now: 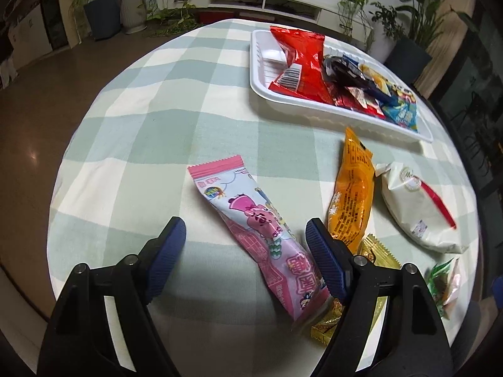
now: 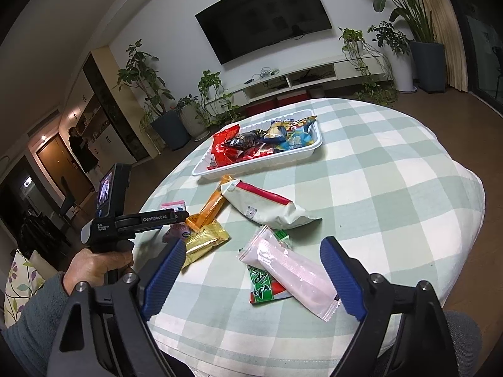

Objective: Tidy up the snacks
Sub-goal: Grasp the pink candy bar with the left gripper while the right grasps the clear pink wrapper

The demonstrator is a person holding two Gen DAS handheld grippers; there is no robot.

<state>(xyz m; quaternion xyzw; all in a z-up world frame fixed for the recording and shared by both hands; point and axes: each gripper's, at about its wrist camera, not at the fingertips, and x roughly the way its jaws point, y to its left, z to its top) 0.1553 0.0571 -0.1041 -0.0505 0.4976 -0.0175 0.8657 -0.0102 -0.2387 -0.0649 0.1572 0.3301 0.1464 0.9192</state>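
Note:
A pink cartoon snack pack (image 1: 251, 220) lies on the checked tablecloth between the fingers of my left gripper (image 1: 243, 229). It sits close to the right pad while the left pad stands well off, so the gripper is open. In the right wrist view a pale pink packet (image 2: 292, 270) lies on a green packet (image 2: 264, 289), between the wide-apart fingers of my right gripper (image 2: 253, 245), untouched. A white tray (image 1: 314, 106) (image 2: 251, 166) at the far side holds several red, dark and blue-yellow packs.
An orange pack (image 1: 352, 194), a white pack with a red stripe (image 1: 415, 207), a gold pack (image 1: 377, 254) and the green packet (image 1: 443, 279) lie loose between tray and grippers. The round table edge (image 2: 465, 220) drops off right. A person (image 2: 80, 150) stands far back left.

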